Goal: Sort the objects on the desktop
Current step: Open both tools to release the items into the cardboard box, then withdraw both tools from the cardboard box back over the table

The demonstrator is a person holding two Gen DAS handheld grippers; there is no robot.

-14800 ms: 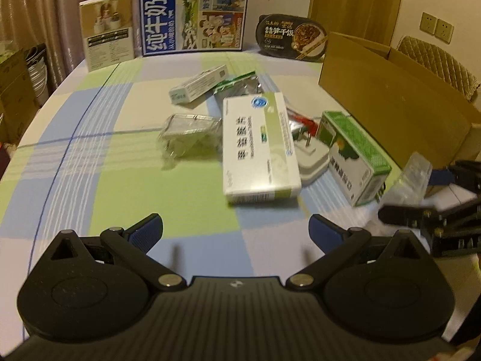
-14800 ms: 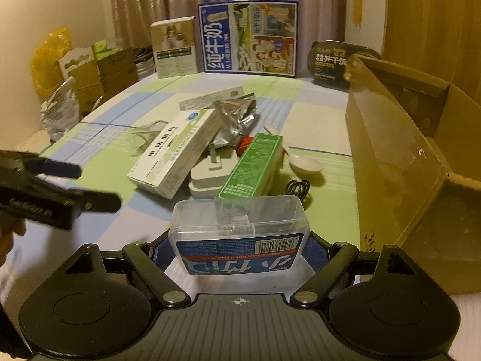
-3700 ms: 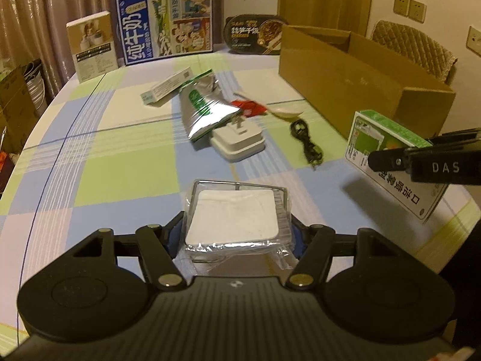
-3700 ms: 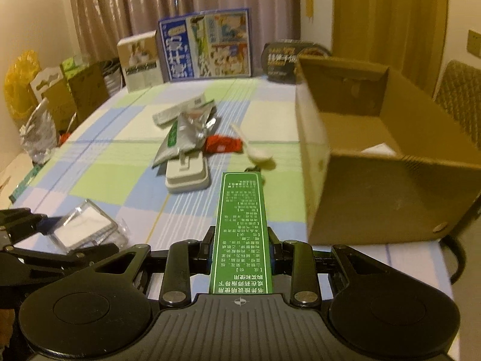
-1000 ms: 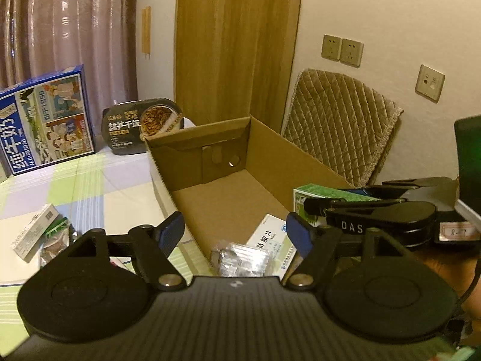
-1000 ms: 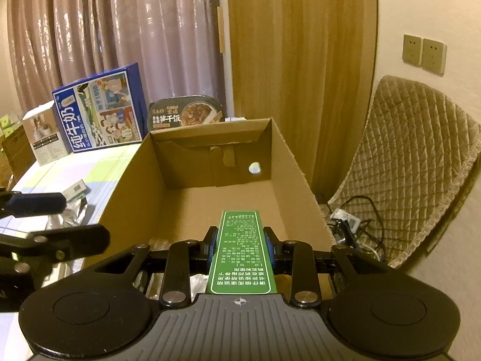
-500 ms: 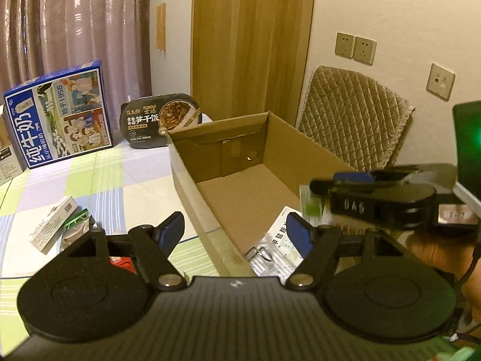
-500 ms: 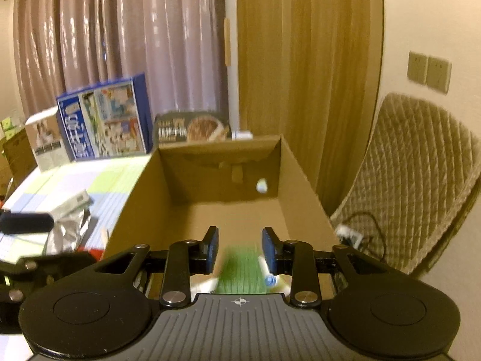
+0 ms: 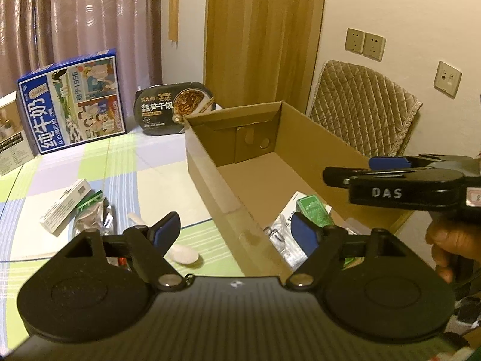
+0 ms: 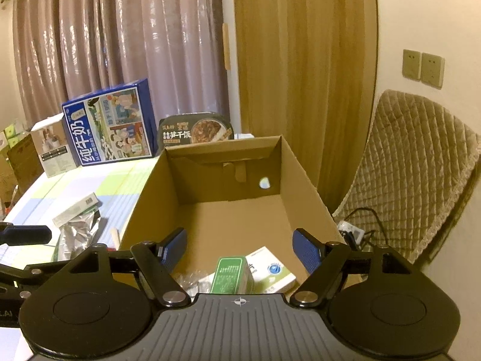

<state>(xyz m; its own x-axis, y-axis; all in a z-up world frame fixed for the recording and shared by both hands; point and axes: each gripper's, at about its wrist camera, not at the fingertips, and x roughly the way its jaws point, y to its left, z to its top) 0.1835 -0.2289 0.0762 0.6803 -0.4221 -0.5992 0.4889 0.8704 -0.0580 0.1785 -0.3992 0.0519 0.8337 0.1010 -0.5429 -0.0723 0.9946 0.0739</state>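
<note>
The green box [image 10: 231, 273] lies in the near end of the cardboard box [image 10: 150, 192], touching a white medicine box [image 10: 270, 270] on its right and beside a clear plastic packet [image 10: 189, 282] on its left. The right gripper [image 10: 240, 248] hangs above it; its jaws have just been opening and stand apart with nothing between them. The left gripper [image 9: 237, 230] is also apart and empty, over the box's left wall. On the checkered table [image 9: 90, 156] are a white spoon [image 9: 183, 252], a foil pouch [image 9: 93, 219] and a small white carton [image 9: 64, 206].

brown cardboard box [image 10: 210, 222], green carton [image 10: 230, 273], checked pastel tablecloth [image 9: 90, 162]
</note>
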